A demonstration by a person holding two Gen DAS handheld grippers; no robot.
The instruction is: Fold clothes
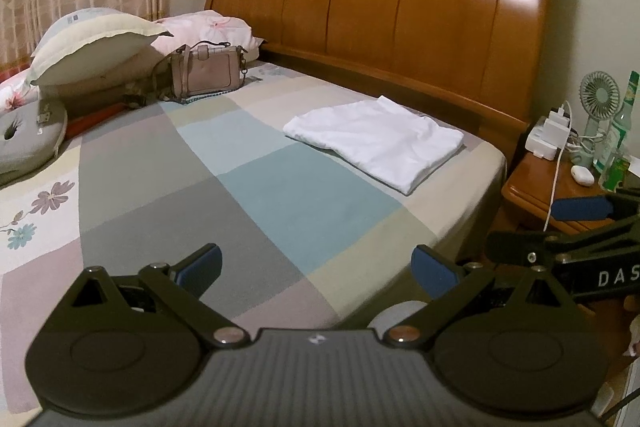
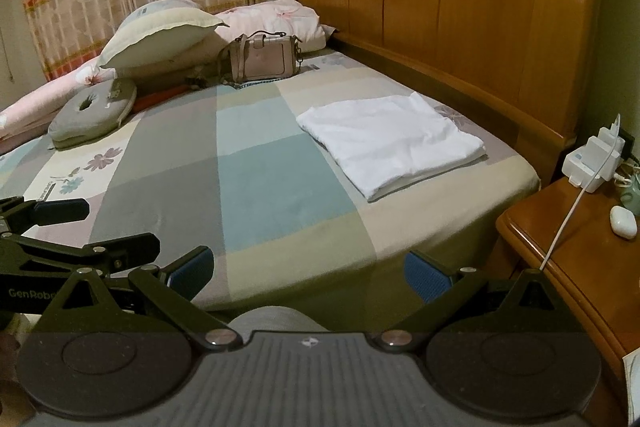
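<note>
left tongs (image 1: 316, 267) gaped wide, empty, over near bed edge | right tongs (image 2: 308, 273) likewise spread, empty, beside them | folded white cotton garment (image 2: 390, 147) lay flat on checked pastel bedsheet (image 2: 280, 179), well ahead, path clear | wooden bedside desk (image 2: 560, 247) at right | beige leather handbag (image 2: 264, 61) upright beside pillows, farther back | curved wooden headboard (image 1: 400, 7) behind

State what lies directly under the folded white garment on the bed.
The folded white garment rests on the checked bedsheet, near the wooden headboard. Sheet shows all round its edges; whatever lies beneath the cloth itself is covered.
</note>
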